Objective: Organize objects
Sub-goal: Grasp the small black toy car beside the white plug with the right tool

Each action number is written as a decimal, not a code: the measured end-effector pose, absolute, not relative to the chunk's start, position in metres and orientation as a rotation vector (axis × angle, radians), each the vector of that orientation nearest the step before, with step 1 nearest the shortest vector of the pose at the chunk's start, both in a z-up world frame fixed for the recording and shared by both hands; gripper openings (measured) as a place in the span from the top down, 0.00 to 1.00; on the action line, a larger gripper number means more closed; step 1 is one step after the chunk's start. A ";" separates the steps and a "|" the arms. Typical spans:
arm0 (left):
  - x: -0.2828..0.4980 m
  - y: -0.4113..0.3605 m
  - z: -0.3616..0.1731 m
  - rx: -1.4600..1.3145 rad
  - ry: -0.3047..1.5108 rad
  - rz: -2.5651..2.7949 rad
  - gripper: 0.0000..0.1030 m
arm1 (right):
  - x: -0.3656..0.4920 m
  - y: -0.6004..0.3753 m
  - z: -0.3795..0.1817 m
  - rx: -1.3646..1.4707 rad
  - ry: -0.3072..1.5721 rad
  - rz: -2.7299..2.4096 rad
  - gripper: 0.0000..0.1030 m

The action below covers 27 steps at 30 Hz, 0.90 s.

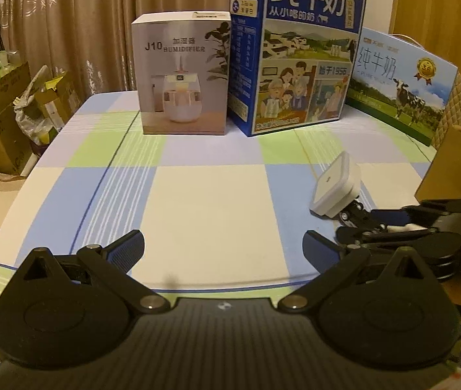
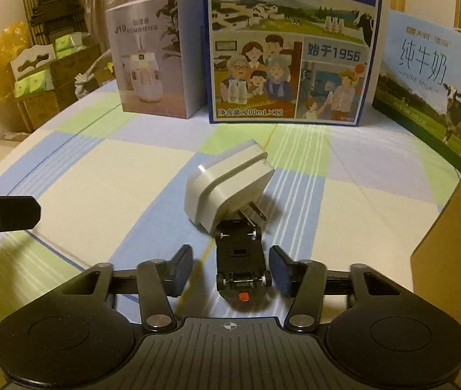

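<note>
We hold both grippers spread and empty over the checked tablecloth (image 2: 107,175), the left gripper (image 1: 222,253) above bare cloth, the right gripper (image 2: 230,269) flanking an upturned black toy car (image 2: 242,260) whose nose touches a white plug adapter (image 2: 227,188) leaning on the cloth, before the milk cartons (image 2: 292,52)

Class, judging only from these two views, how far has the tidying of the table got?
Nothing looks put away yet. The black toy car lies upside down between the open right gripper, ungrasped, its front against the white plug adapter. The left gripper is open and holds nothing. Both items are left, perhaps for the cardboard box.
</note>
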<state>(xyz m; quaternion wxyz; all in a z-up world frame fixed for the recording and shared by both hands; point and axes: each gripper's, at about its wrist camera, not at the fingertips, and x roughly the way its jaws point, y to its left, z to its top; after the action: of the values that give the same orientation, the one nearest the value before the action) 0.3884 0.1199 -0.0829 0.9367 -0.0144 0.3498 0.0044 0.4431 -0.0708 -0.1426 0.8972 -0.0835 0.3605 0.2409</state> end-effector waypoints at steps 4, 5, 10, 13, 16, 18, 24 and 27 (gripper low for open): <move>0.388 0.120 -0.082 -0.041 0.715 0.000 0.01 | 0.441 -0.069 -0.143 -0.196 0.750 0.498 0.71; 0.388 0.121 -0.082 -0.047 0.717 0.001 0.01 | 0.441 -0.070 -0.142 -0.182 0.756 0.501 0.71; 0.387 0.126 -0.081 -0.067 0.720 0.008 0.01 | 0.432 -0.075 -0.131 -0.134 0.780 0.564 0.71; 0.386 0.129 -0.080 -0.077 0.717 0.006 0.01 | 0.426 -0.078 -0.123 -0.129 0.774 0.542 0.71; 0.387 0.128 -0.080 -0.087 0.711 -0.011 0.01 | 0.427 -0.088 -0.119 -0.088 0.782 0.464 0.71; 0.387 0.126 -0.081 -0.083 0.714 -0.025 0.01 | 0.429 -0.093 -0.121 -0.080 0.793 0.425 0.71; 0.391 0.117 -0.083 -0.064 0.719 -0.041 0.01 | 0.432 -0.103 -0.135 -0.090 0.819 0.399 0.68; 0.392 0.115 -0.083 -0.058 0.718 -0.046 0.01 | 0.433 -0.104 -0.137 -0.088 0.817 0.407 0.63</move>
<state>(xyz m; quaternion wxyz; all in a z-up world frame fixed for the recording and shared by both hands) 0.3924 0.1155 -0.0825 0.9357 -0.0284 0.3510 -0.0225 0.4328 -0.1040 -0.1366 0.8967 -0.0427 0.3944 0.1964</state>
